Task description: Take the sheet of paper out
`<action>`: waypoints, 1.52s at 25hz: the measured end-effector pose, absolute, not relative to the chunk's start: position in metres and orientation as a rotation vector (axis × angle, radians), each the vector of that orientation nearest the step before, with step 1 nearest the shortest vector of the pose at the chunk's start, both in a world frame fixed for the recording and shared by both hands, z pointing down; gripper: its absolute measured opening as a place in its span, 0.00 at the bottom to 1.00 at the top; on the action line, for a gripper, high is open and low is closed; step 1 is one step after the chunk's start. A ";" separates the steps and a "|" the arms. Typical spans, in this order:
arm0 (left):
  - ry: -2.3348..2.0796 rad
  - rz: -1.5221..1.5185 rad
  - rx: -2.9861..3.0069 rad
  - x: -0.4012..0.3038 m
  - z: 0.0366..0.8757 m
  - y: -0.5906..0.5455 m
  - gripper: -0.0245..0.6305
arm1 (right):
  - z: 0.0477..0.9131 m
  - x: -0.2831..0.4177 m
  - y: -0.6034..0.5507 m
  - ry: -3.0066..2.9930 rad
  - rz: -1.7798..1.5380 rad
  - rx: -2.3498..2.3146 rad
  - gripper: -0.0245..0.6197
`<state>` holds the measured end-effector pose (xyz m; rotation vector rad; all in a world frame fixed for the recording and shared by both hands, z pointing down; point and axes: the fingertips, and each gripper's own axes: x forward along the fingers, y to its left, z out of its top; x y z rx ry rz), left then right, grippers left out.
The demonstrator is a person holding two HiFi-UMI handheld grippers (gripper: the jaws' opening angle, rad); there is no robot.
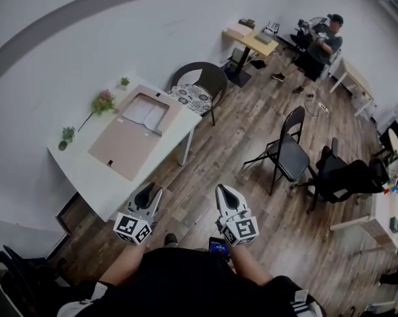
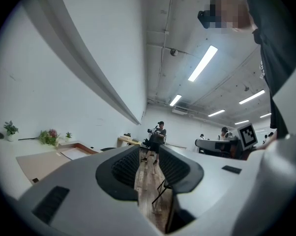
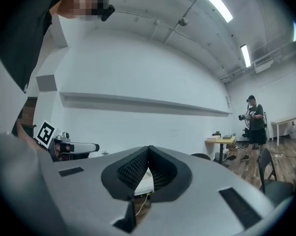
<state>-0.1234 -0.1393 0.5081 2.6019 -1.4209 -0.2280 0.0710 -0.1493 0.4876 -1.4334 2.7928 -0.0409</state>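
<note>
Left hand-held gripper [image 1: 148, 200] apart, right hand-held gripper [image 1: 227, 197] together; the far sheet [image 1: 145, 110], seemingly boxed, could crease if snatched.

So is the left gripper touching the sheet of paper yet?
Apart. The head view shows the left gripper over the floor, with the sheet of paper well up the table; its own view shows only floor between parted jaws.
</note>
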 end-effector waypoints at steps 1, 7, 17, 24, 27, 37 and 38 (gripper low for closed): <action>-1.414 -0.234 2.597 -0.125 0.509 -0.148 0.21 | 0.486 0.069 -0.156 2.793 -0.035 -1.433 0.05; -1.386 -0.252 2.579 -0.130 0.515 -0.191 0.21 | 0.498 0.068 -0.189 2.805 -0.085 -1.457 0.06; -1.476 -0.183 2.545 -0.111 0.532 -0.276 0.21 | 0.524 0.087 -0.285 2.820 -0.118 -1.388 0.06; -1.664 -0.157 2.438 -0.099 0.522 -0.369 0.21 | 0.518 0.107 -0.402 2.864 -0.139 -1.211 0.05; -1.740 -0.147 2.409 -0.087 0.511 -0.406 0.21 | 0.519 0.118 -0.444 2.907 -0.159 -1.120 0.05; -2.034 -0.206 2.189 -0.106 0.488 -0.458 0.21 | 0.536 0.123 -0.537 3.015 -0.220 -0.860 0.06; -2.046 -0.216 2.169 -0.111 0.489 -0.461 0.21 | 0.539 0.120 -0.542 3.020 -0.232 -0.843 0.06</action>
